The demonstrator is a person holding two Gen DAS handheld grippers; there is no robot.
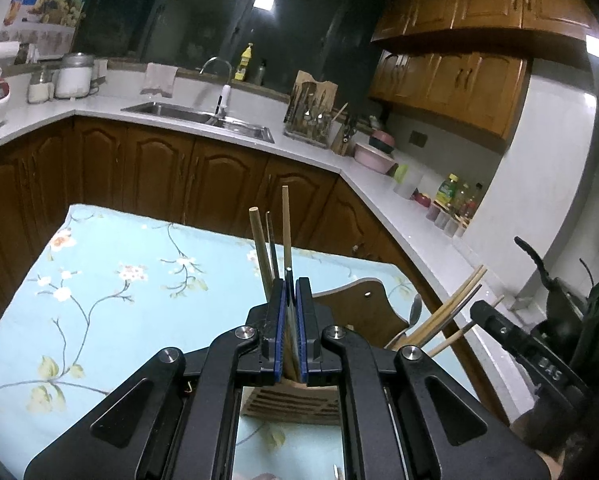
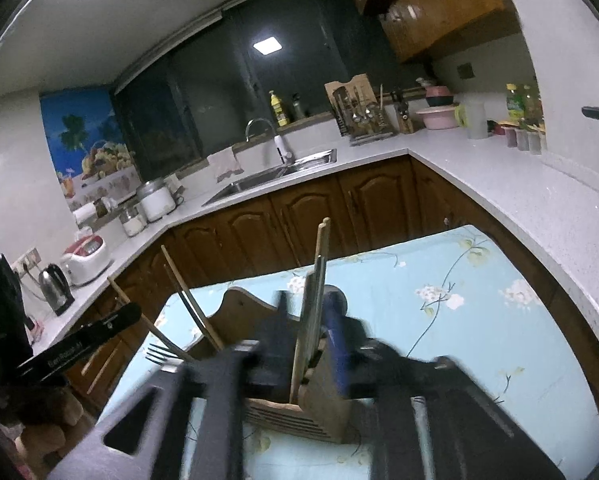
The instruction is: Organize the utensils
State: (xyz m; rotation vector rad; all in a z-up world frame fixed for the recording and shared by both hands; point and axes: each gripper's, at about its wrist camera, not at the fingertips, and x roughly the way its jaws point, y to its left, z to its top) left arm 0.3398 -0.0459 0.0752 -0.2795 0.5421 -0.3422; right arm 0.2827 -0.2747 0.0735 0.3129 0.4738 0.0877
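Left tool (image 1: 290,292) clamped on upright chopsticks (image 1: 286,228), poised above wooden utensil holder (image 2: 299,408) at worktop's (image 1: 119,280) six o'clock; right tool (image 2: 305,324) parted (blurred), loosely straddling chopsticks there.

Dim kitchen, wooden cabinets (image 1: 227,176), dark window (image 1: 227,20)

1. Cloth (image 1: 111,280) beneath the tongs: pale blue with white blossoms on dark twigs.
2. Pads (image 1: 277,320) of the left tongs: blue on black arms.
3. Holder (image 2: 299,412) under the right tongs: light brown wood.
4. Cabinets (image 1: 159,172) beyond: dark brown.
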